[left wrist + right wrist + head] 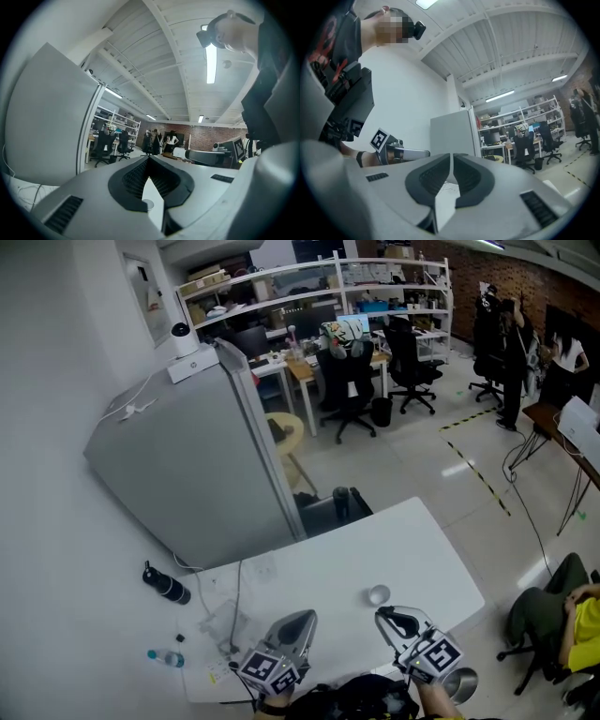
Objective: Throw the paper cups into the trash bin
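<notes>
**Both grippers shut and empty; cup on table**

The left gripper (302, 617) and right gripper (384, 615) hang over the white table's (412, 540) near edge, jaws pressed together with nothing between them. One paper cup (378, 595) stands upright near that edge, just ahead of the right gripper. The metal trash bin (459, 682) stands on the floor off the table's near right corner.

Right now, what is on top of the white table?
One paper cup stands upright just ahead of the right gripper; a cable trails at the left. That gripper and the left gripper hide part of the near edge.
</notes>
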Demonstrator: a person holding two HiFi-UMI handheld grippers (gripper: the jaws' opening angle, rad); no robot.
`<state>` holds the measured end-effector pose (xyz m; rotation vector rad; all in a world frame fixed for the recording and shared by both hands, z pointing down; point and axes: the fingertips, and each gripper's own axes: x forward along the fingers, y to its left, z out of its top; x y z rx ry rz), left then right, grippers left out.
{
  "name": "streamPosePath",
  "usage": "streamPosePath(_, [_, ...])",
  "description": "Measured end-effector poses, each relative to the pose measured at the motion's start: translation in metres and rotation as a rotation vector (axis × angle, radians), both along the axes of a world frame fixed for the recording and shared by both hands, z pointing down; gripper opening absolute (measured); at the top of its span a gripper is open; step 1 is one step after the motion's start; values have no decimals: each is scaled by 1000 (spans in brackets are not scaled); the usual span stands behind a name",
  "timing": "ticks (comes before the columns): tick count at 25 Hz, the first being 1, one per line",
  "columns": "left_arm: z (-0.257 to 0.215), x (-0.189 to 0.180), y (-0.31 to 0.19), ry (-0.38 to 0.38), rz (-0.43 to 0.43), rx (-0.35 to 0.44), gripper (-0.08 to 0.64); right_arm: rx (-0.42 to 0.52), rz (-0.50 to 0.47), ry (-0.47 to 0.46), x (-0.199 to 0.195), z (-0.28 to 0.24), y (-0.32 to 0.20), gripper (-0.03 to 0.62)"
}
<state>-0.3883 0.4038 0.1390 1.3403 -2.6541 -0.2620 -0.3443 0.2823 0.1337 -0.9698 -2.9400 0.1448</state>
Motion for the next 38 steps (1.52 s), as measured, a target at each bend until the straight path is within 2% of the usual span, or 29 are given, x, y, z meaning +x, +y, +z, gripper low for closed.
streamPosePath(6, [3,-4,-13,35,36,15,2,3,35,69,-6,32,-12,25])
streamPosePath(8, [4,-5,-15,37,39,17,2,17,54,104,-6,52,-16,84])
streamPosePath(9, [3,-3,-15,38,38,20,2,20,66,121,-5,62,-19,92])
streamPosePath(16, [-2,-11,-7,1,4,38,2,59,125,220,-12,140,-42,120])
streamPosePath(17, [-1,-12,-4,2,0,35,2,64,147,229,-14,150,-44,148])
streamPosePath(21, [2,-13,8,22,-36,32,2,70,214,317,-10,193,-50,174])
streamPosePath(24, [6,-11,11,36,-56,31,2,80,218,388,-6,227,-57,231])
streamPosePath(26, [7,-9,12,35,-63,22,2,82,197,430,-7,247,-58,327])
streamPosePath(29, [5,-7,18,34,-87,15,2,131,182,462,-10,272,-62,334])
streamPosePath(33, [5,-5,27,36,-113,8,2,259,165,492,-23,306,-68,375])
streamPosePath(35, [6,-2,31,39,-124,6,2,300,178,517,-32,325,-73,398])
streamPosePath(38, [6,0,34,42,-137,8,2,321,224,550,-49,351,-85,399])
